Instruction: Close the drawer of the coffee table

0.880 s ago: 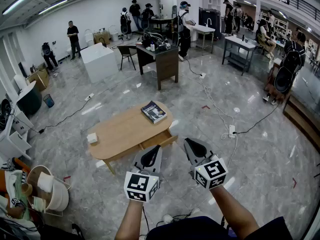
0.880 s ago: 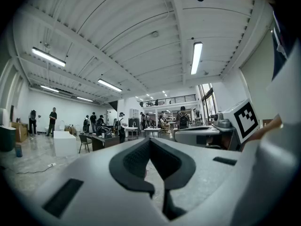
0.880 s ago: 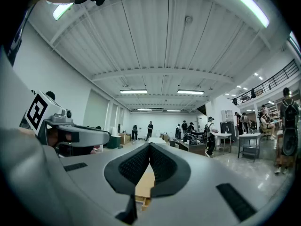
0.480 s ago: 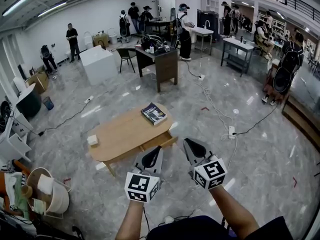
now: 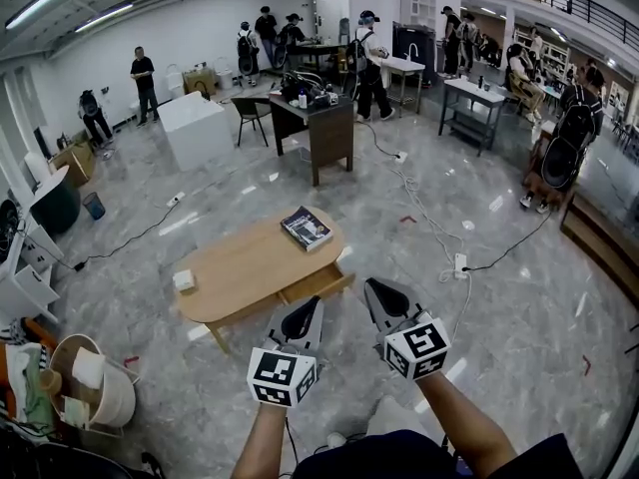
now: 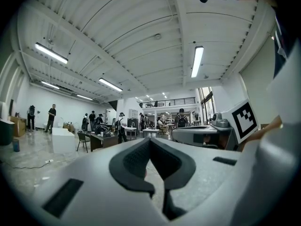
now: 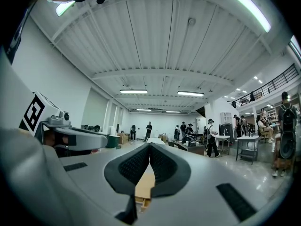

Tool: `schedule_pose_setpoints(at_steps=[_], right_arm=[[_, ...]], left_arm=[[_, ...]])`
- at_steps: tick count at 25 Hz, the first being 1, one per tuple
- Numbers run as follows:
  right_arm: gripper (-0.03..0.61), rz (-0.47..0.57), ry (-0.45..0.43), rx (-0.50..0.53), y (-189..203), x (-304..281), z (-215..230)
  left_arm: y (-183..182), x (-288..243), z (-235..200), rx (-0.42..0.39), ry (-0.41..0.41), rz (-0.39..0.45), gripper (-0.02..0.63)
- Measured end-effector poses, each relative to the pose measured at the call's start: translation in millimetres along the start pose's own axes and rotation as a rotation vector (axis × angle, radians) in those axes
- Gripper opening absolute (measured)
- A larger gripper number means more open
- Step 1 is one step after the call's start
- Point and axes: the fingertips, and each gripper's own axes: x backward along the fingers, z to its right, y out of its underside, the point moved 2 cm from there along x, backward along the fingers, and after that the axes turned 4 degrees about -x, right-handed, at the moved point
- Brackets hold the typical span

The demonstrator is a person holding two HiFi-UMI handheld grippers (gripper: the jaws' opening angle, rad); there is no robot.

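Observation:
The oval wooden coffee table [image 5: 240,267] stands on the grey floor ahead of me. Its drawer [image 5: 316,285] sticks out open from the near right side. A dark book [image 5: 307,227] lies on the top's right end and a small white box [image 5: 184,279] on its left end. My left gripper [image 5: 305,310] hovers just short of the drawer, shut and empty, its pads meeting at the tips [image 6: 150,142]. My right gripper [image 5: 375,291] floats to the drawer's right, also shut on nothing [image 7: 149,147]. Table wood [image 7: 142,188] shows below its pads.
A power strip with cables [image 5: 460,263] lies on the floor to the right. A round basket with clutter [image 5: 95,392] sits at the lower left. A dark desk [image 5: 324,123] and a white block [image 5: 198,123] stand beyond the table, with several people farther back.
Hardly anything differs: both grippers stay side by side just short of the drawer, and the whole view has shifted a little.

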Motion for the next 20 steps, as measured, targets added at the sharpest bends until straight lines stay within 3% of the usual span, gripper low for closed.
schedule_pose_setpoints(at_steps=[12,20], right_arm=[[0.020,0.011,-0.042,-0.009,5,-41,9],[0.020,0.031,-0.069,-0.004,0,-84,30]], left_arm=[[12,-15,-21,-0.014,-0.029,-0.032,0.000],[15,-50,-34,-0.113,-0.057,-0.073,0.000]])
